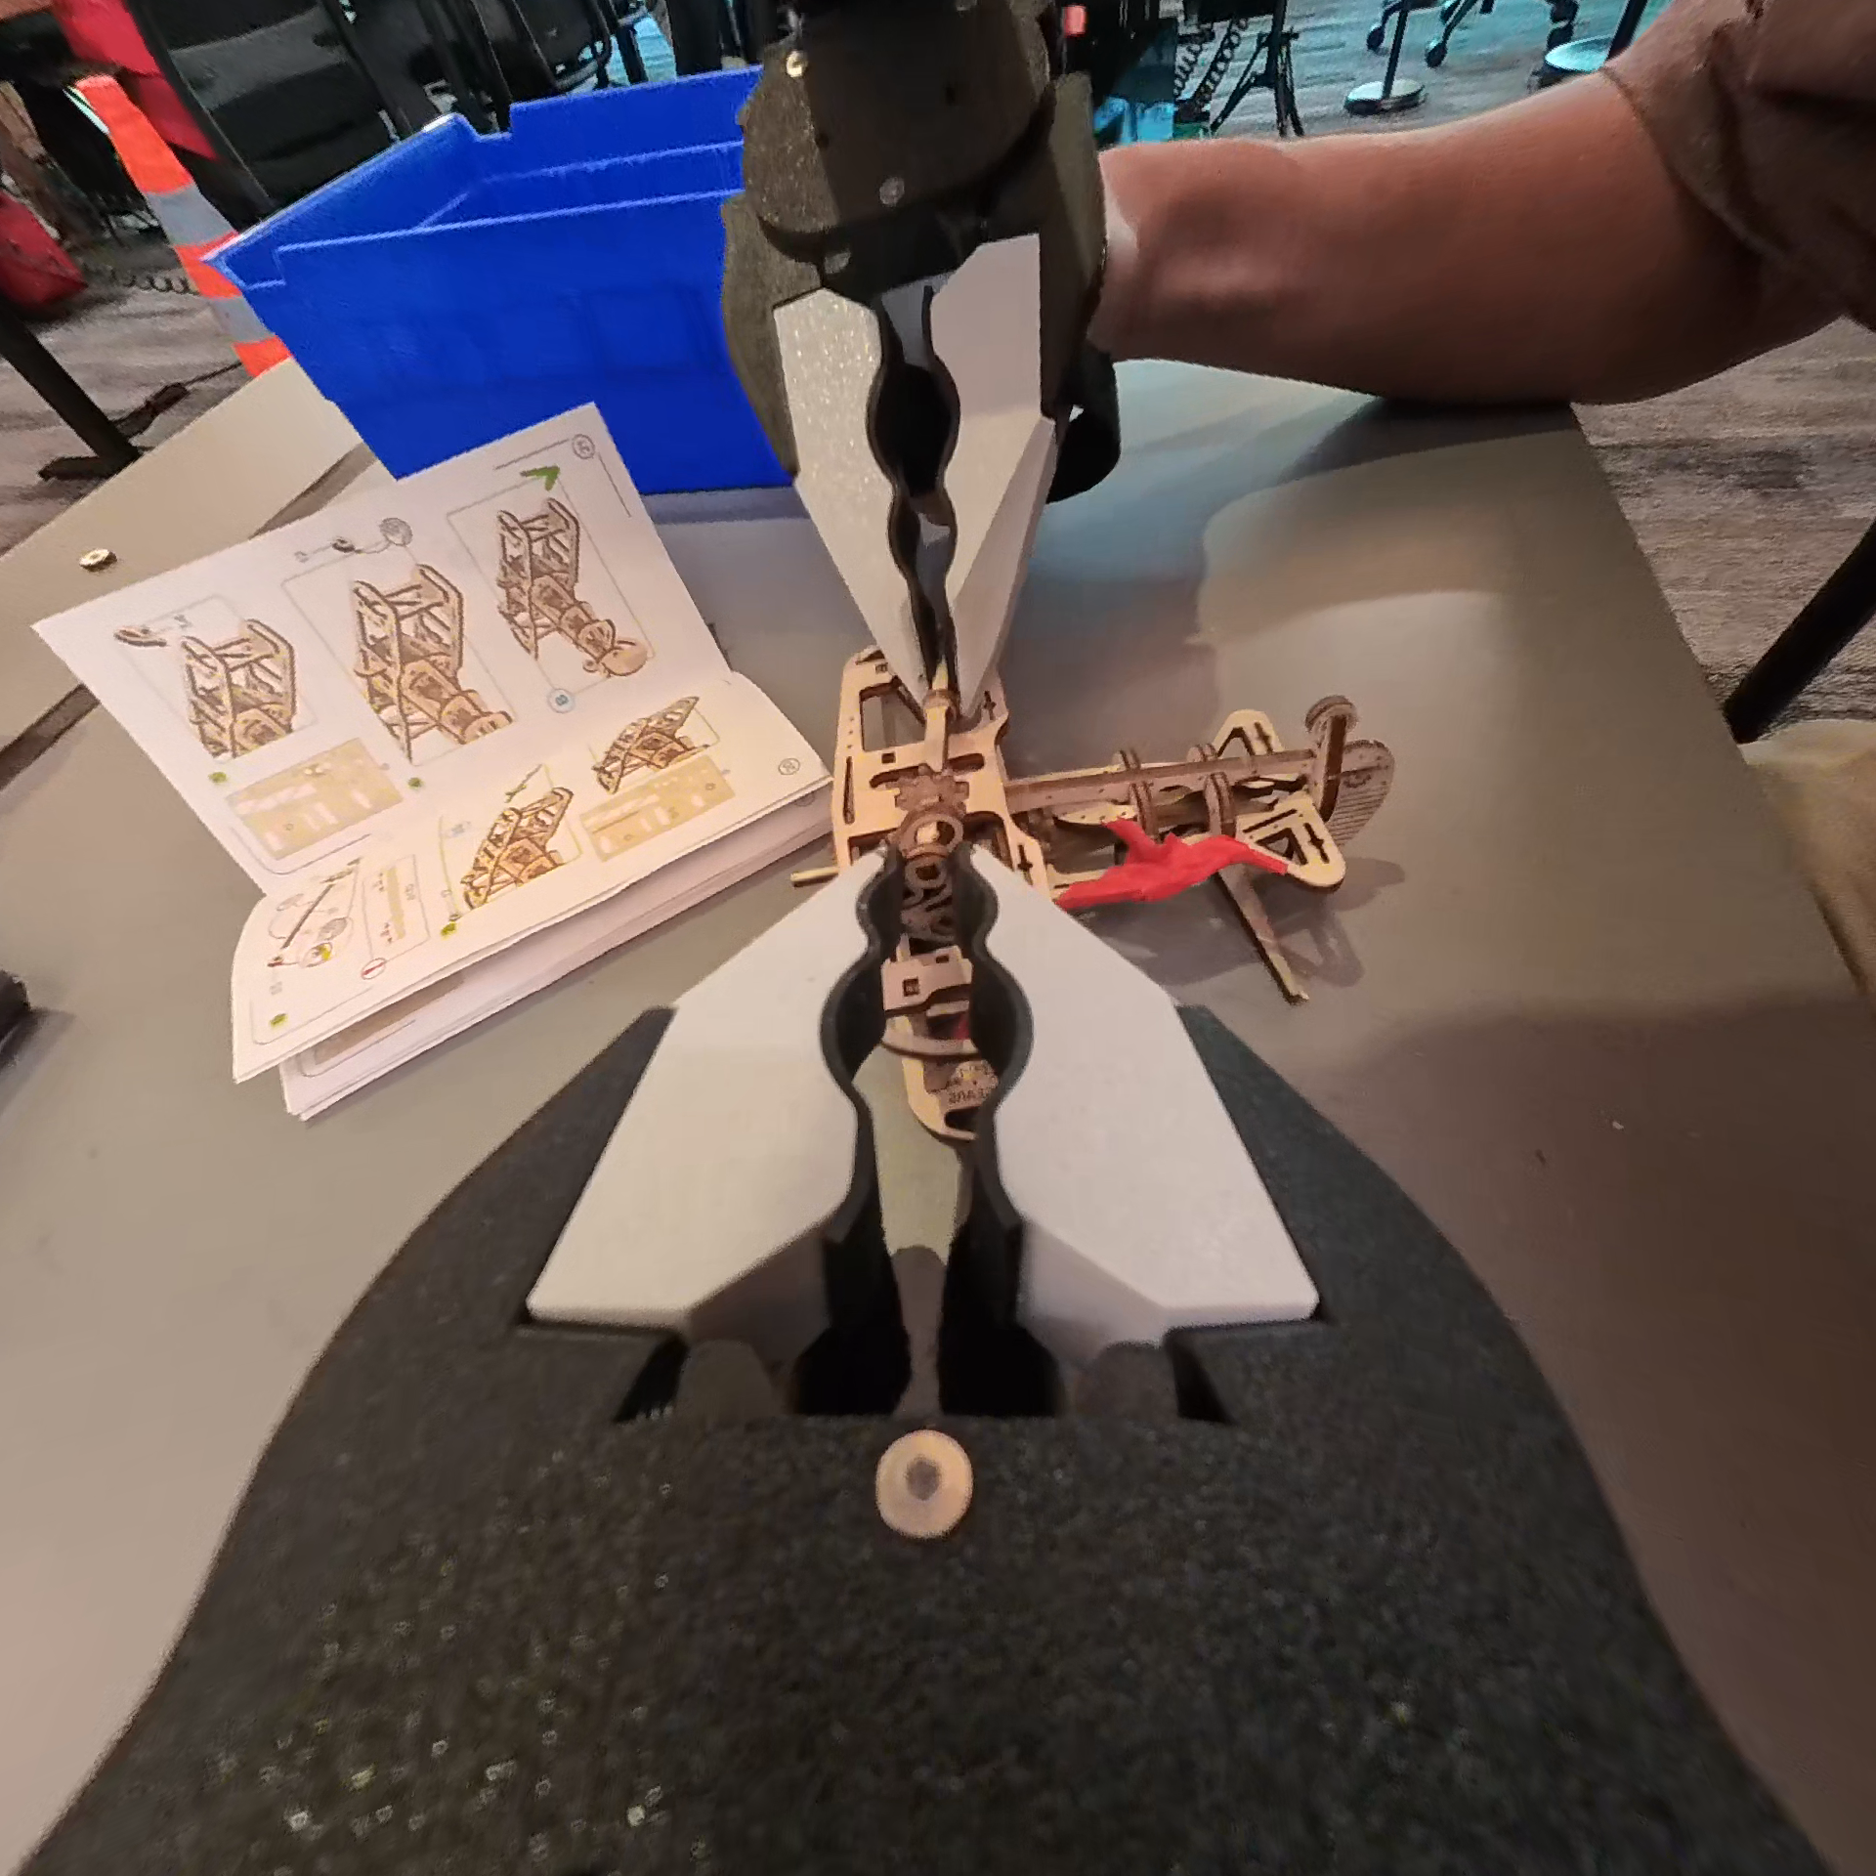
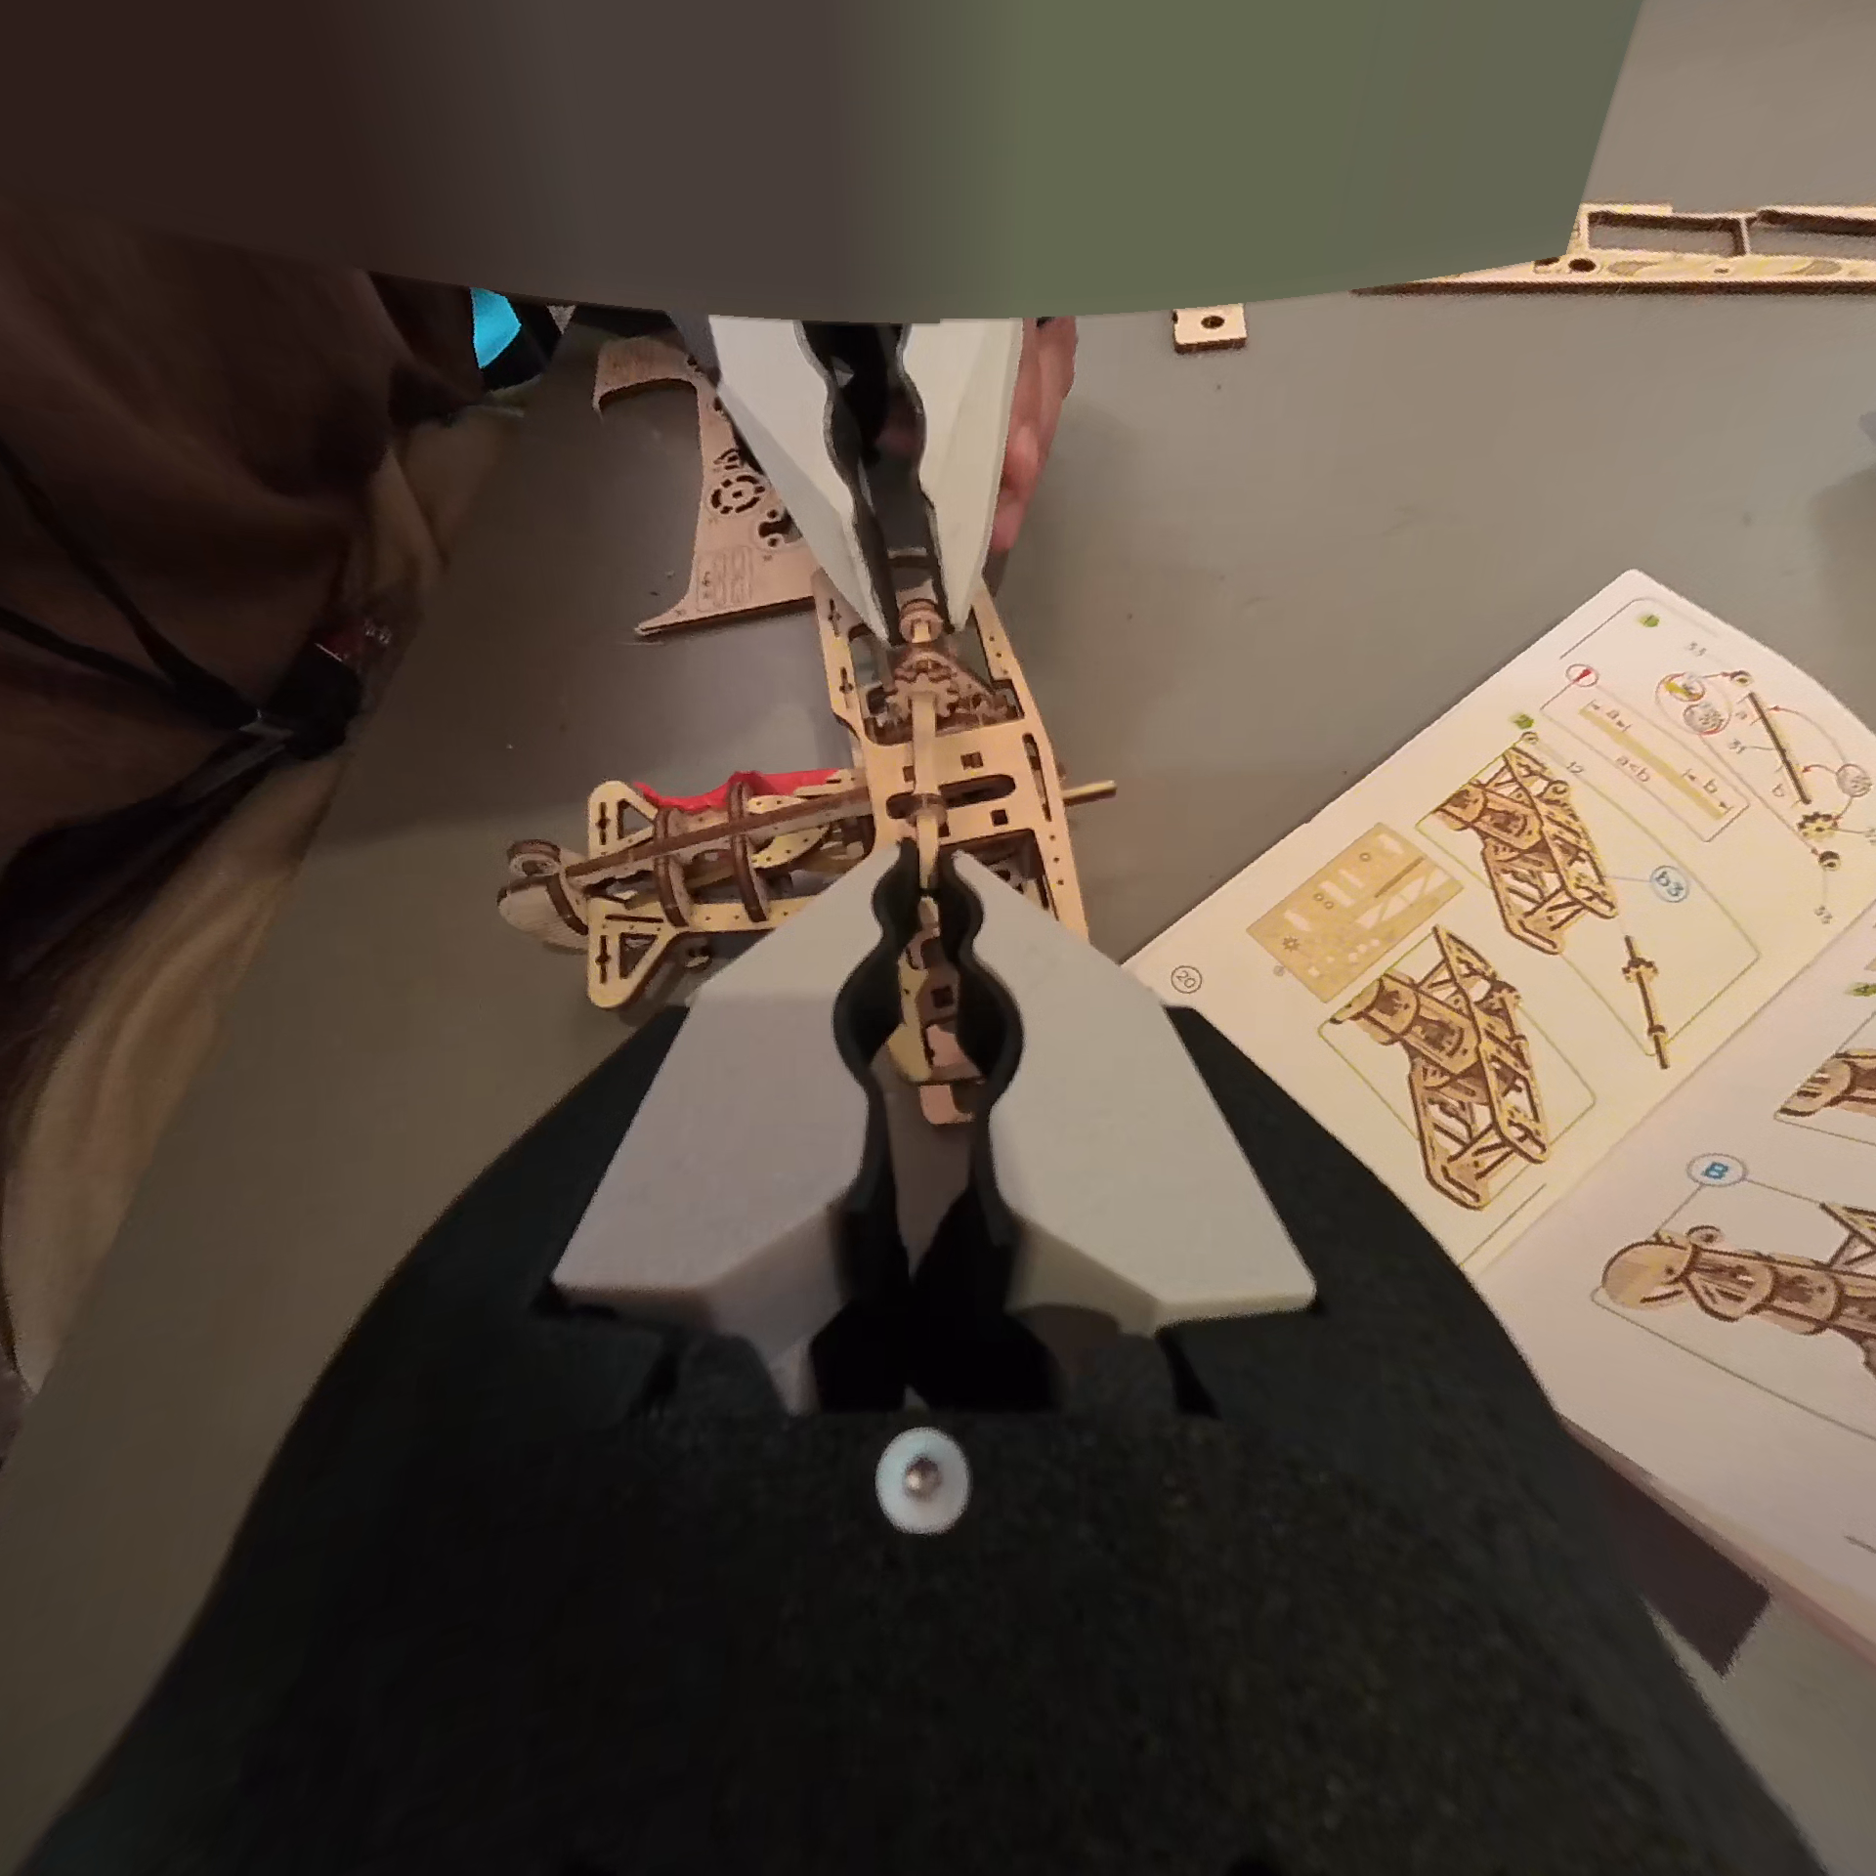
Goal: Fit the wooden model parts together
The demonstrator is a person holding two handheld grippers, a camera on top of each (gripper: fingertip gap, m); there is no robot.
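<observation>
While both grippers meet over the wooden model point(image 1: 1015, 802), which lies on the grey bench point(image 1: 1523, 1167) just right of the open instruction booklet point(image 1: 426, 731), the step in hand looks like seating a thin shaft part into the frame's middle.

In the left wrist view the left gripper point(image 1: 924, 863) comes in from 6 o'clock, its jaws nearly together and clenched on the near end of the small wooden axle point(image 1: 932, 812) with its gear-like collar. The right gripper point(image 1: 944, 680) reaches down from 12 o'clock, jaws pinched on the far end of the same slender piece. The right wrist view shows the mirror of this: its own jaws closed on the strip at the frame's centre, the other gripper opposite at 12 o'clock.

To do this well:
- Keep the two grips in line along the shaft, so that it is not bent; it looks thin and would likely snap under a sideways load.
- Press down evenly, with the frame flat on the bench.
- Mind the red rubber band point(image 1: 1157, 873) at 3 o'clock on the fuselage; its tension may tug the model askew.
- Check the booklet's drawing for the collar's side before pushing home.

A blue bin point(image 1: 487, 305) stands at 11 o'clock, well apart.
</observation>
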